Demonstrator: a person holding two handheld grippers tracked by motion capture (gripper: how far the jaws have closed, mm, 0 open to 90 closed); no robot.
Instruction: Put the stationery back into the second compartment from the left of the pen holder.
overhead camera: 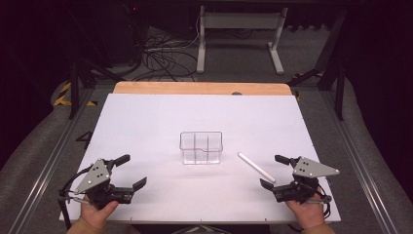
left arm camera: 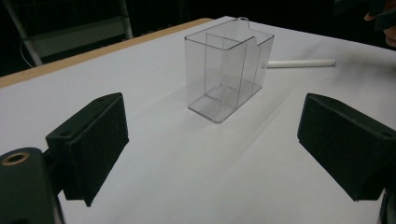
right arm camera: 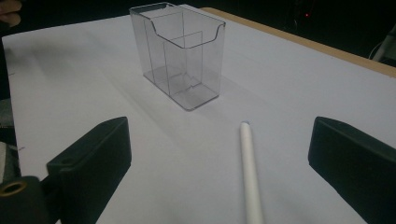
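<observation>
A clear plastic holder (overhead camera: 200,147) with inner dividers stands upright and empty at the middle of the white board (overhead camera: 146,117). A white pen (overhead camera: 256,167) lies flat to its right, pointing diagonally. My left gripper (overhead camera: 131,170) rests open near the front left, facing the clear holder (left arm camera: 226,74), with the pen (left arm camera: 301,63) beyond it. My right gripper (overhead camera: 273,171) is open at the front right, just beside the pen's near end. In the right gripper view the pen (right arm camera: 251,172) lies between the wide jaws, with the holder (right arm camera: 180,53) farther off.
A strip of wooden tabletop (overhead camera: 202,88) shows past the board's far edge. Behind it are a white desk frame (overhead camera: 238,39) and loose cables (overhead camera: 165,56) on the floor. Metal rails (overhead camera: 48,156) run along both sides of the table.
</observation>
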